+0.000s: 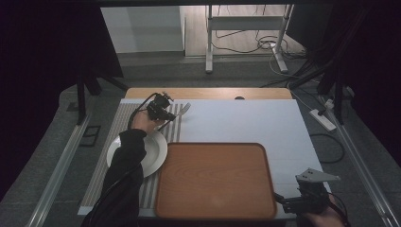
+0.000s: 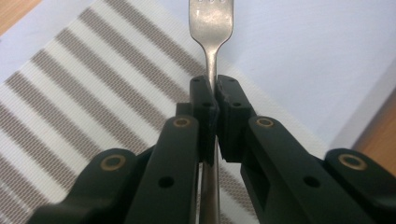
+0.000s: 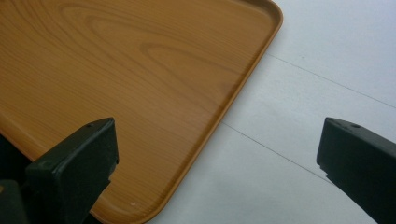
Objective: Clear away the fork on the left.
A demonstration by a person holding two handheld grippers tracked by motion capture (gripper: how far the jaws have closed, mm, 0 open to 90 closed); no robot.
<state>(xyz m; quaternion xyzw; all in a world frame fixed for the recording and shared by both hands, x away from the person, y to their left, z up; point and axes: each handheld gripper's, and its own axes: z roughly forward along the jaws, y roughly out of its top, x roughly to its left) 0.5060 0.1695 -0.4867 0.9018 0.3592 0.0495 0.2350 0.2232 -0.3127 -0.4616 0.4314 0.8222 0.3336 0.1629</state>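
Note:
A silver fork (image 2: 211, 23) is clamped by its neck between the black jaws of my left gripper (image 2: 215, 86), tines pointing away. In the high view this gripper (image 1: 171, 115) is held above the far end of a striped placemat (image 1: 124, 118), and the fork (image 1: 184, 109) sticks out to the right over the mat's edge. A white plate (image 1: 153, 151) lies on the mat below the left hand. My right gripper (image 1: 280, 198) rests at the table's near right corner. Its jaws (image 3: 217, 135) stand wide open with nothing between them, beside the corner of a wooden tray (image 3: 116, 70).
The wooden tray (image 1: 215, 179) lies bare on the near middle of the white table cover (image 1: 246, 120). A person's dark sleeve (image 1: 125, 165) crosses the plate's left side. Cables and a power strip (image 1: 322, 119) lie on the floor to the right.

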